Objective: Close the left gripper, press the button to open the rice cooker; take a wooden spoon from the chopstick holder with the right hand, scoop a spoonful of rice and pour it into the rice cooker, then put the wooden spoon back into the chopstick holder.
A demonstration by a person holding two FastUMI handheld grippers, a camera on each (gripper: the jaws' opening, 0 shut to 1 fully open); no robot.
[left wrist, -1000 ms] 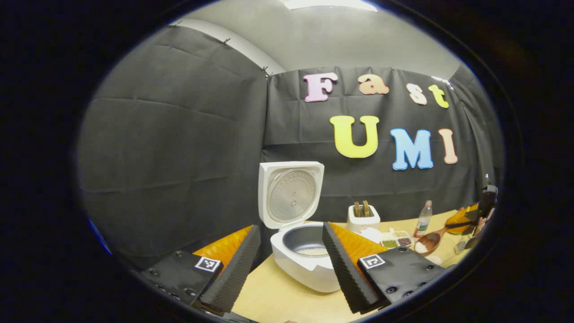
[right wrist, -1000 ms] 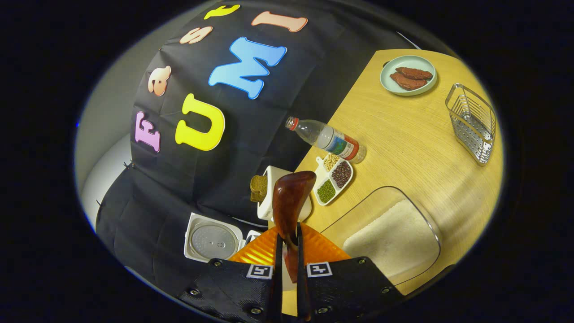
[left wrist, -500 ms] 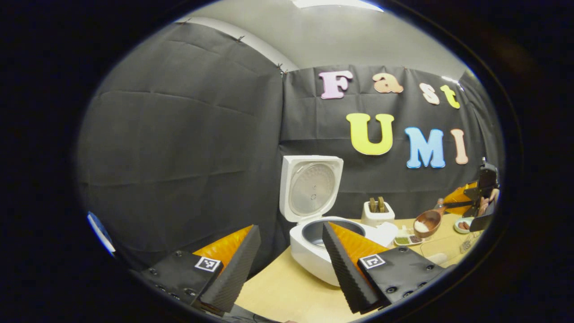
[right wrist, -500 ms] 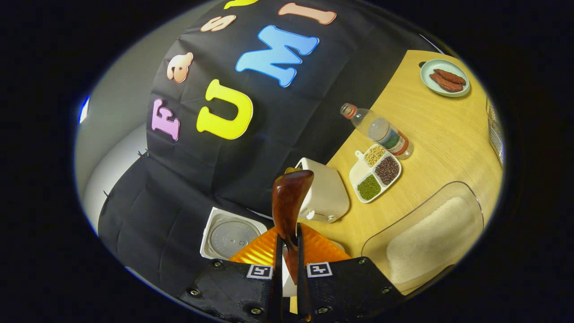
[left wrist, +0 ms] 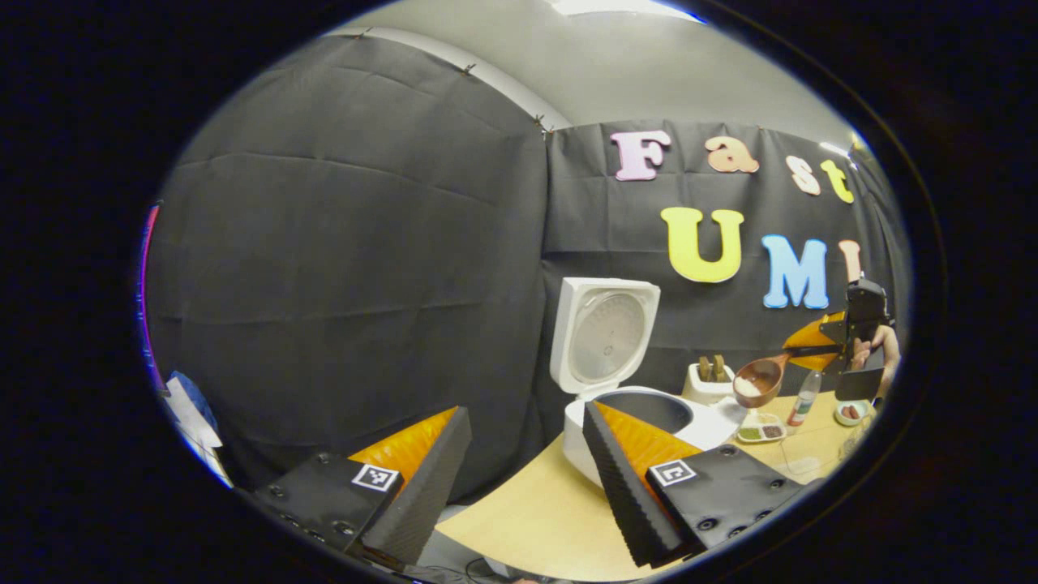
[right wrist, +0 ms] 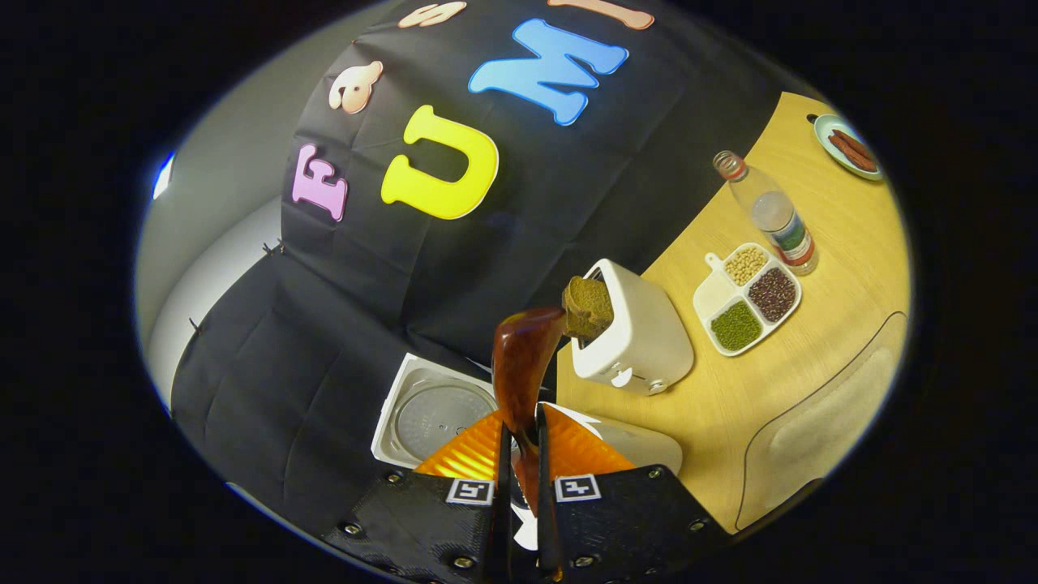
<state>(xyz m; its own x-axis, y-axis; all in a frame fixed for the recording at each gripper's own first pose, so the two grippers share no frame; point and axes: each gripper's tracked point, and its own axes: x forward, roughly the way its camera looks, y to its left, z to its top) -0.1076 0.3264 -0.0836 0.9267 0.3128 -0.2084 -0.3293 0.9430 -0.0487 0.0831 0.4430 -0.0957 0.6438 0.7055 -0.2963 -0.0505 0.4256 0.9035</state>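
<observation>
Holding the wooden spoon [right wrist: 520, 369] by its glossy, reddish-brown handle, my right gripper [right wrist: 519, 495] has both ridged fingers pressed flat against it, one on each side. In the left gripper view the same spoon [left wrist: 758, 380] hangs in the air with its round bowl cupping a small white heap of rice, just to the right of the rice cooker [left wrist: 624, 405] and in front of the chopstick holder [left wrist: 708, 384].

My left gripper [left wrist: 523, 478] is spread wide with nothing between its wedge-shaped, ribbed fingers; it hovers over the near edge of the pale wood-grain table [left wrist: 527, 519].

The rice cooker is smooth white plastic with rounded corners, its square lid [left wrist: 604, 335] standing upright and showing a dull metal disc inside. The dark, round inner pot [left wrist: 649, 405] lies open beneath it.

From the right gripper view, the chopstick holder [right wrist: 636, 332] is a cream, boxy container with a brown utensil head poking from its top. Beside it sits a white divided dish [right wrist: 746, 296] holding green, dark red and pale beans. A clear plastic bottle [right wrist: 770, 212] stands just beyond it. A clear rounded tub [right wrist: 819, 430] of white rice lies at the right edge.
</observation>
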